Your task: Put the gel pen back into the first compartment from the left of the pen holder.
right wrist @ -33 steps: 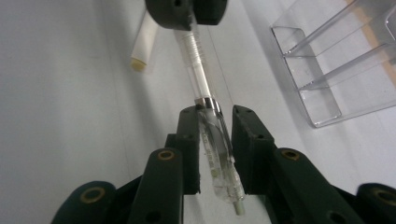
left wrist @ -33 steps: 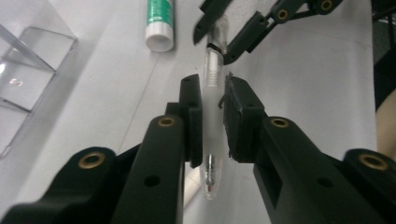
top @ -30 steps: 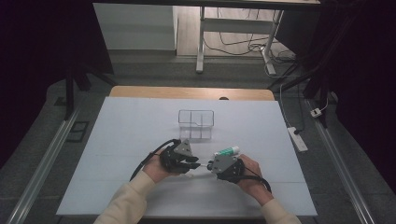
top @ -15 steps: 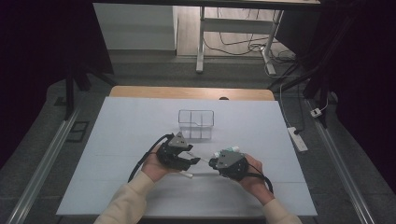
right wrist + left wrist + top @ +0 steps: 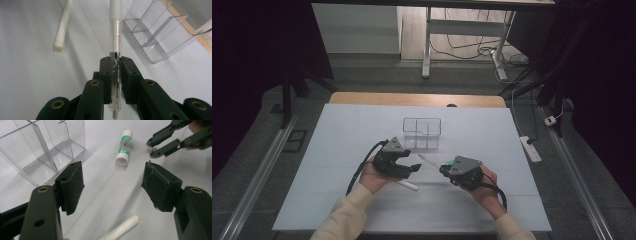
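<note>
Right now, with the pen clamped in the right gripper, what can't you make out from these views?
- Pen: right gripper view, tip cut off by the top edge; its lower barrel is hidden between the jaws.
- White cap: left gripper view, one end cut off by the bottom edge.
- Glue stick: left gripper view, label blurred, unreadable.
- Clear organizer: high view, too small to judge contents.

Bright and even on the white table [image 5: 362, 200] but very dark all around it, with soft shadows under the clear box [image 5: 47, 150], a little shine on its walls, a fuzzy blur on the green glue stick [image 5: 124, 147], and near things looking big and stretched.
</note>
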Motion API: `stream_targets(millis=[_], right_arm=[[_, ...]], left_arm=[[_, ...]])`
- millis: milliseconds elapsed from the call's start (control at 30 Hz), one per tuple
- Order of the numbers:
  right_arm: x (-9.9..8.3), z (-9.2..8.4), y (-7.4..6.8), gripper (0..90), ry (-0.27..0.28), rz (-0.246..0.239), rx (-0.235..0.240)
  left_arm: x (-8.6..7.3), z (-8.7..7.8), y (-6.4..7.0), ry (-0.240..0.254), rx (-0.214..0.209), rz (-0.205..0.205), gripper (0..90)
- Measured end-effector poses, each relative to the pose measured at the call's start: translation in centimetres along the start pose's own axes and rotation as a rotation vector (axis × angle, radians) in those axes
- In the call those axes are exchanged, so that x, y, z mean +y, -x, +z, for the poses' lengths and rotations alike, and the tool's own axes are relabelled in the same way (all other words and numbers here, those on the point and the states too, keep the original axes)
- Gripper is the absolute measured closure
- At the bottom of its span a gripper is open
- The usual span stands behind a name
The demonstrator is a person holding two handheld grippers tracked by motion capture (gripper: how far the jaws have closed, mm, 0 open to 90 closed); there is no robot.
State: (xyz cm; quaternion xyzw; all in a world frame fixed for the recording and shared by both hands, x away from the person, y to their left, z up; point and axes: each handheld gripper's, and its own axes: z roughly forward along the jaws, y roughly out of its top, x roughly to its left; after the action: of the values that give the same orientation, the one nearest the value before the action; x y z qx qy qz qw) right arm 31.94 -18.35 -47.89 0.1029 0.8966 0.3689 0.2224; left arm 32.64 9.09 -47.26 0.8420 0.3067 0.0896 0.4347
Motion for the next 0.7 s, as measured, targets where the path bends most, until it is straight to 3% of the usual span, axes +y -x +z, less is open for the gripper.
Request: stream_targets(millis=[267,700], right_arm=[[-0.12,-0.31,0.26,78.7,0.038,0.047,-0.007],[-0.06,0.35,-0.41,78.6,0.042,0.045,0.017]], left_arm=[[-0.08,0.11,0.07,0.002,-0.003,0.002,33.0],[0.11,0.66,0.53,0.027,-0.059,-0.010,35.1]])
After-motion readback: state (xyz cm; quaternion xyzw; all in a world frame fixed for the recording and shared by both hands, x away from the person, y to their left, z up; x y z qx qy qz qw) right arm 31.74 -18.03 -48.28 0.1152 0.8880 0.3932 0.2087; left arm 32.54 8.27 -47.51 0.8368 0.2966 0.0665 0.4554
